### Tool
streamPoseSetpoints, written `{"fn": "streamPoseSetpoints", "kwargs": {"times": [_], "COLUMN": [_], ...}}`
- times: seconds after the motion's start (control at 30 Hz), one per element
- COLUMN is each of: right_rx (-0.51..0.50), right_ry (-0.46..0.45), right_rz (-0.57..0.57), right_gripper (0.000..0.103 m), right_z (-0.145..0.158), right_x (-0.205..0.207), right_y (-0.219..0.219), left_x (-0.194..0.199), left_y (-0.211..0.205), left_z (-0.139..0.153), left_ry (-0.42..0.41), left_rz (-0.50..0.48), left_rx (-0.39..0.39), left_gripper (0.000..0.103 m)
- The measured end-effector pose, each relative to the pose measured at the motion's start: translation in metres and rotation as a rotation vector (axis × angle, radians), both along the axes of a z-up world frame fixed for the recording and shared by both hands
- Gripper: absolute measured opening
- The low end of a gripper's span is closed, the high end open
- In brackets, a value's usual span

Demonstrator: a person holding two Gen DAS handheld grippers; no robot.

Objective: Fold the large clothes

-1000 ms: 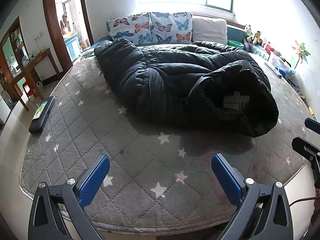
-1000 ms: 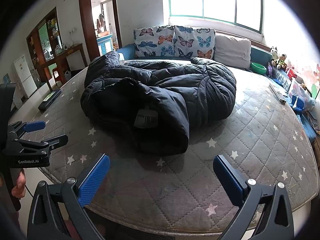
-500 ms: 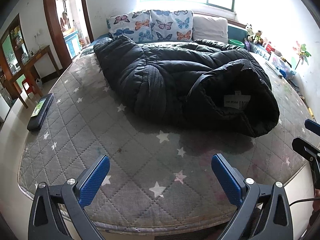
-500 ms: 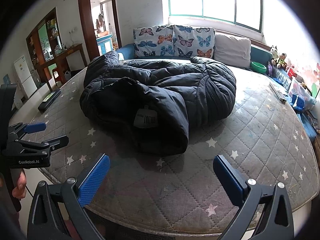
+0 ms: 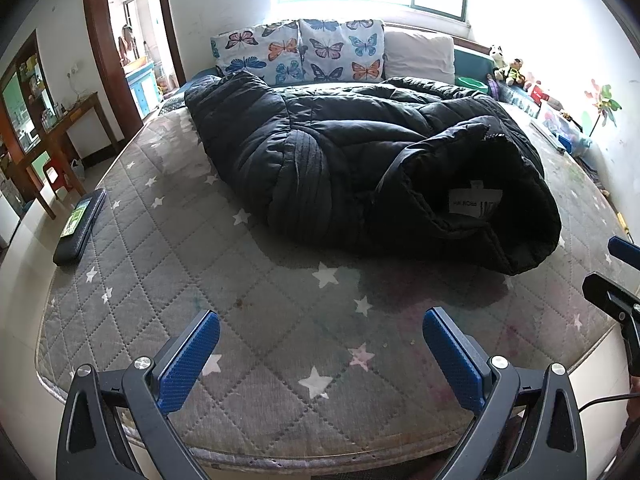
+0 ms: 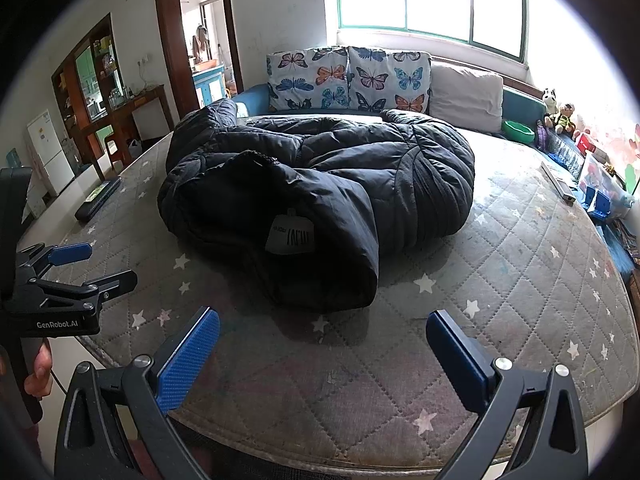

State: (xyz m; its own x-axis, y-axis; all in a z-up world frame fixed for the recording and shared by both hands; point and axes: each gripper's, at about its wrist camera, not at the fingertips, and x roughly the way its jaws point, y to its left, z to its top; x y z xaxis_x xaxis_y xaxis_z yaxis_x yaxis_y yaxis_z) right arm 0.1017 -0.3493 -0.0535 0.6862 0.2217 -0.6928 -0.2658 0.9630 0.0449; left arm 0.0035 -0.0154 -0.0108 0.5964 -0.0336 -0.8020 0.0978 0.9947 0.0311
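A large black puffer coat (image 5: pixel 360 160) lies crumpled on the grey star-patterned mattress (image 5: pixel 240 300), its collar opening with a white label (image 5: pixel 474 202) facing the front edge. It also shows in the right wrist view (image 6: pixel 320 184). My left gripper (image 5: pixel 320 356) is open and empty, above the mattress's front edge, well short of the coat. My right gripper (image 6: pixel 322 356) is open and empty, likewise near the front edge. The left gripper also shows at the left of the right wrist view (image 6: pixel 92 264).
Butterfly pillows (image 5: pixel 300 52) and a plain pillow (image 5: pixel 420 54) line the far side under the window. A dark flat case (image 5: pixel 80 226) lies at the mattress's left edge. Toys and boxes (image 6: pixel 580 148) crowd the right side. A wooden desk (image 5: pixel 52 136) stands at left.
Both grippers have crept slightly forward towards the coat. They stay open and the coat has not moved.
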Motion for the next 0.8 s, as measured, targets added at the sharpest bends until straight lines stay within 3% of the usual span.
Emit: {"fn": "streamPoseSetpoints", "kwargs": {"times": [0.8], "right_rx": [-0.003], "right_ry": [0.025], "right_rz": [-0.006], "right_gripper": [0.103], "right_z": [-0.004], "right_x": [0.011], "right_y": [0.0], "left_x": [0.014], "left_y": [0.0], "left_z": [-0.006], "left_ry": [0.021], "left_rz": [-0.007], "left_rx": [0.0], "left_gripper": [0.103]}}
